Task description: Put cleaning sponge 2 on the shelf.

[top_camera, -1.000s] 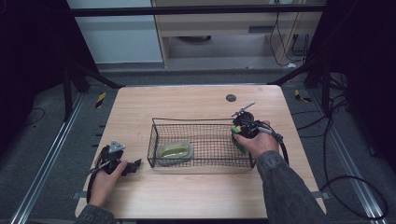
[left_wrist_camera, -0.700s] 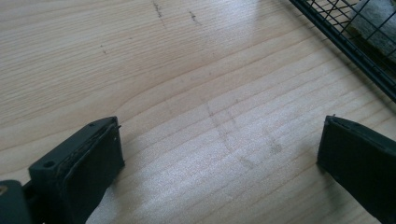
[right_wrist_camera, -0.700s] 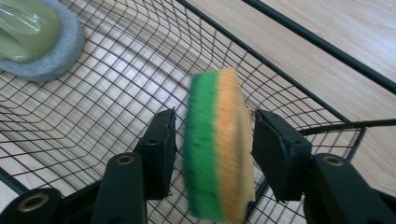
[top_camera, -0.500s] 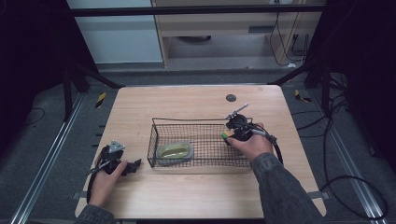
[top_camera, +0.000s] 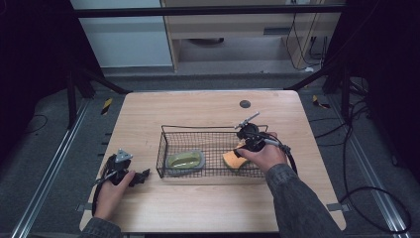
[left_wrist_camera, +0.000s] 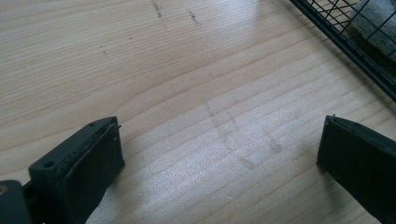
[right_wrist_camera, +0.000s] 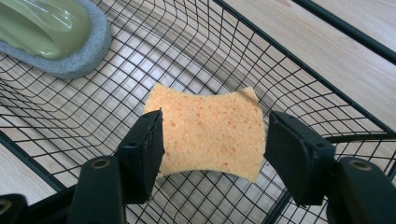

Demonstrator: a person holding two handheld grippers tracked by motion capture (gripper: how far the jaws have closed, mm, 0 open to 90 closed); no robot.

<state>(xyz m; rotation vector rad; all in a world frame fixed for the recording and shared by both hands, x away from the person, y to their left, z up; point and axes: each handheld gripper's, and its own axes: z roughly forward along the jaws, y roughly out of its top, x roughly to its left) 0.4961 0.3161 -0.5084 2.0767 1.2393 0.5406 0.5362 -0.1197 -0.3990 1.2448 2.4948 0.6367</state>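
Observation:
A black wire basket [top_camera: 213, 128] stands in the middle of the wooden table [top_camera: 198, 106]. My right gripper [top_camera: 237, 153] reaches into its right end, shut on an orange sponge [top_camera: 232, 159]. In the right gripper view the sponge [right_wrist_camera: 210, 135] sits squeezed between the two jaws, just above the basket's mesh floor [right_wrist_camera: 140, 60]. A green scrubber on a grey pad [top_camera: 185, 159] lies in the basket's left half. My left gripper [top_camera: 140, 176] rests on the table left of the basket, open, with bare wood [left_wrist_camera: 219, 140] between its jaws.
A small dark round disc [top_camera: 244, 104] is set into the table near the far edge. The basket's corner [left_wrist_camera: 355, 46] lies close ahead of the left gripper. A cable [top_camera: 292, 158] trails from the right gripper. Dark frame posts flank the table.
My right gripper has moved left and down from the basket's right rim into the basket, carrying the orange sponge. The left gripper has stayed put.

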